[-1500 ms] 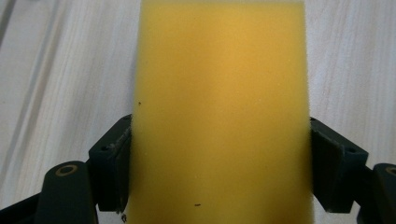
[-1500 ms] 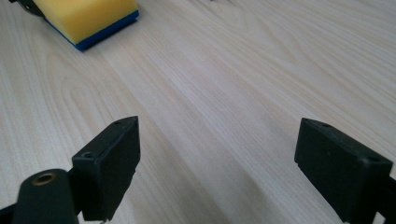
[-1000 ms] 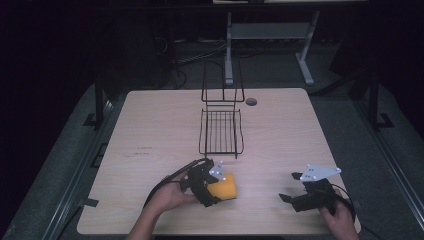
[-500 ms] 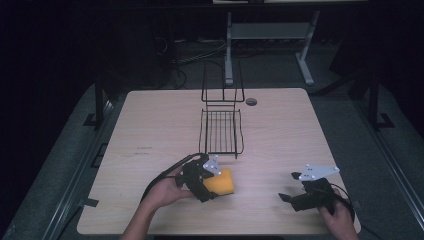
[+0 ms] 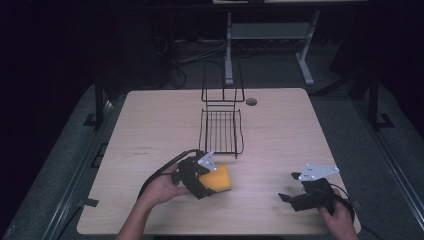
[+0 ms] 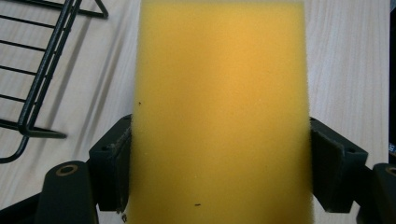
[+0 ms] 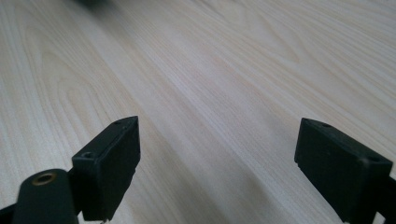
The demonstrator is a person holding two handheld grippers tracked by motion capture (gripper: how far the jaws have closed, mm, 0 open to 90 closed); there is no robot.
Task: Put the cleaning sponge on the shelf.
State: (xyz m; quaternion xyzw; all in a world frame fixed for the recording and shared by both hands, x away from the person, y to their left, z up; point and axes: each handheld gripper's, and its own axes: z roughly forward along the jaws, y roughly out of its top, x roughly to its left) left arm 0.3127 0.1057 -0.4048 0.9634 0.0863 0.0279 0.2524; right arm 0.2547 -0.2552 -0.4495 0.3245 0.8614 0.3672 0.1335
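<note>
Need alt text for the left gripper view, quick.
A yellow sponge is clamped between the left tool's two black jaws, above a light wooden table. The corner of a black wire rack sits at upper left.

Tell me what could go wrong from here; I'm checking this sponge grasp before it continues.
The yellow sponge is soft foam clamped only at its sides by the left gripper, so it may squash or slip. The black wire rack sits just beyond it; the sponge or jaws could snag on its wires.
</note>
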